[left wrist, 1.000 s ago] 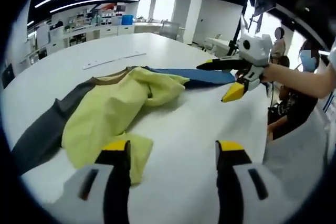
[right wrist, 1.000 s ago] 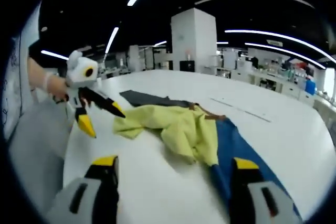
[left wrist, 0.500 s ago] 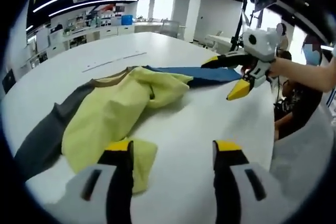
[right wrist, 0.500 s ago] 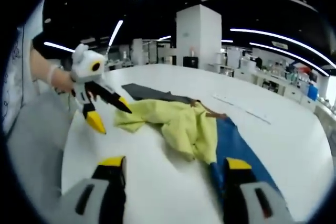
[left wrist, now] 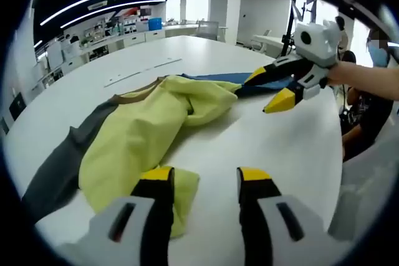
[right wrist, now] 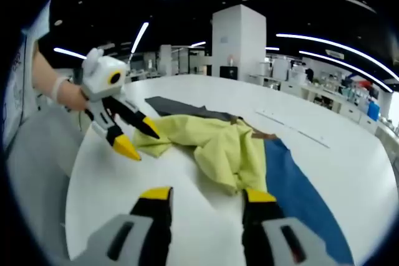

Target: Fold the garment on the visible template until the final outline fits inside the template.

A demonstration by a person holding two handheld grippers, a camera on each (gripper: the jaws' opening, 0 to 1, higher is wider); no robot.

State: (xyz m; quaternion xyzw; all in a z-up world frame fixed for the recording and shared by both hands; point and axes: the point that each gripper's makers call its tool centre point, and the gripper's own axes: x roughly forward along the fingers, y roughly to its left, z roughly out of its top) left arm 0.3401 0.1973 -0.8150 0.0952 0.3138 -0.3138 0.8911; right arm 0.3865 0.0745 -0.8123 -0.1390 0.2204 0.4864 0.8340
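1. Quick status: the garment (left wrist: 146, 129) is lying crumpled on the white bench (left wrist: 280, 147), a three-colour top with a yellow middle, a grey sleeve (left wrist: 59, 163) trailing off one way and a blue sleeve (right wrist: 299, 185) the other. I can't make out any template outline from here, just a thin pale strip (left wrist: 140, 71) lying on the bench beyond the cloth.

2. My left claw (left wrist: 202, 185) has its jaws apart, holding nothing, hanging right over the yellow hem corner (left wrist: 177, 197) near me. My right claw (right wrist: 202, 197) is also apart and empty, sitting just above the spot where yellow meets blue.

3. Step in hand, as I read it: grab and spread before any folding. To do it well I'd pinch one layer only at the hem corner with the left, and get the right onto the blue sleeve edge rather than the bunched yellow heap, then pull apart evenly so the wrinkles come out flat.

4. Watch out: grabbing the heaped middle will probably drag the whole thing along instead of opening it.

5. Orientation: the long axis runs sleeve to sleeve, grey end to blue end. The brownish collar (left wrist: 134, 95) sits on the far edge, so the neck points away from me and the hem faces me.
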